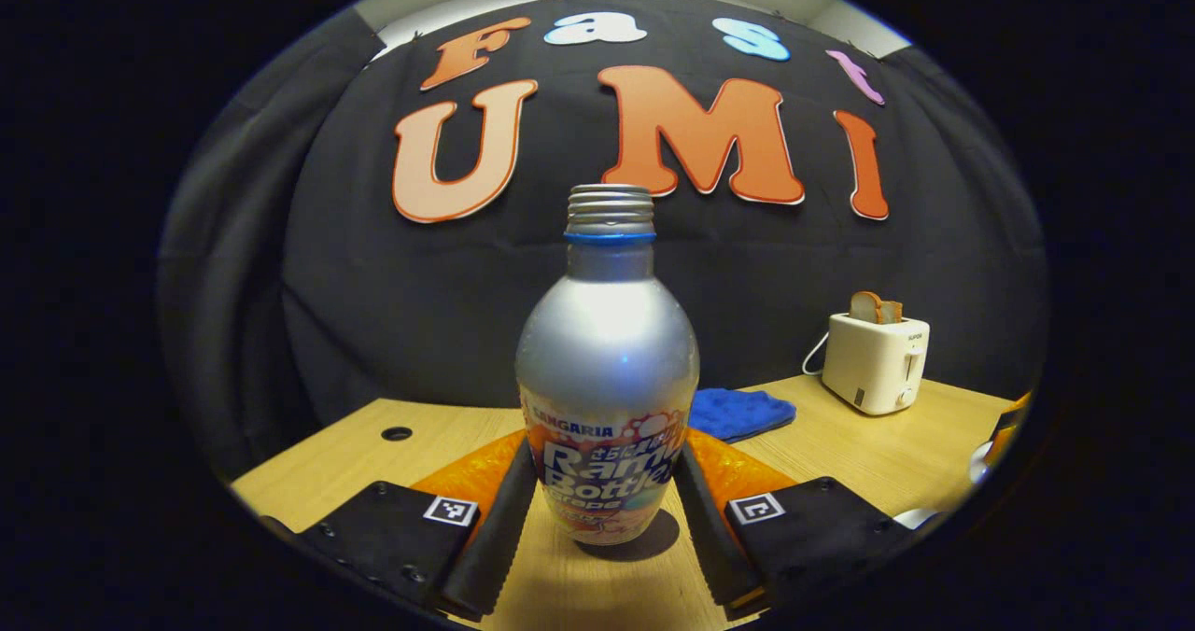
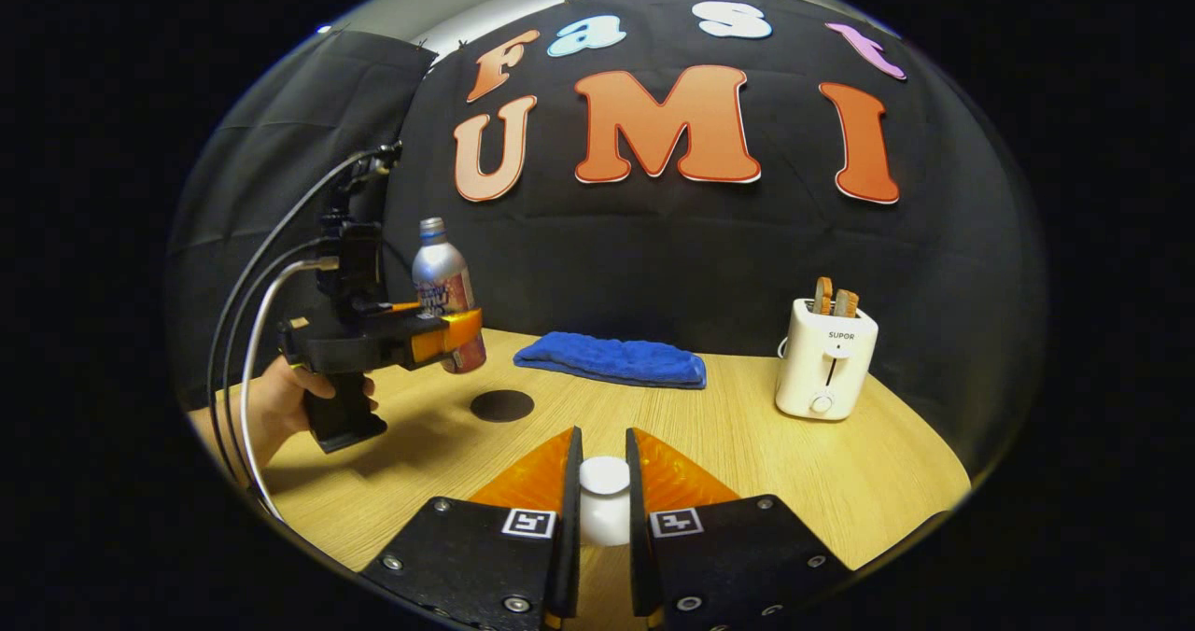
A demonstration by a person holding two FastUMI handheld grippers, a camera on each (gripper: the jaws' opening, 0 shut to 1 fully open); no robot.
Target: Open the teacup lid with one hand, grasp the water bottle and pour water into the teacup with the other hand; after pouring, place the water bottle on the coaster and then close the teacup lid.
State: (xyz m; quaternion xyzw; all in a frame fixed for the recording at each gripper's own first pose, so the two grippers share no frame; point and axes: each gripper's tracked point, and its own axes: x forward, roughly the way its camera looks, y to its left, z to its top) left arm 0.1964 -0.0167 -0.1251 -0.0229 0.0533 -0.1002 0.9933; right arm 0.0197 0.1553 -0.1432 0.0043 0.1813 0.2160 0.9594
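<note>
Right gripper view takes in the bench (image 2: 747, 444), with a blue towel (image 2: 611, 358) and a toaster (image 2: 826, 358) toward the back. Left of them the bottle (image 2: 441, 281) hangs clear of the bench, uncapped and upright, held low on its body by the left claw (image 2: 457, 332). In the left gripper view, both fingers of this claw (image 1: 605, 500) press the bottle (image 1: 607, 370) at its label. The dark coaster (image 2: 501, 405) lies bare just below and right of the bottle. The right claw (image 2: 603, 491) is nearly closed on a small white knob, seemingly the lid (image 2: 605, 475); the cup beneath is hidden. Judging by this, grasping is done on both sides. Whether pouring has happened I cannot tell. Setting the bottle on the coaster and closing the lid remain.
</note>
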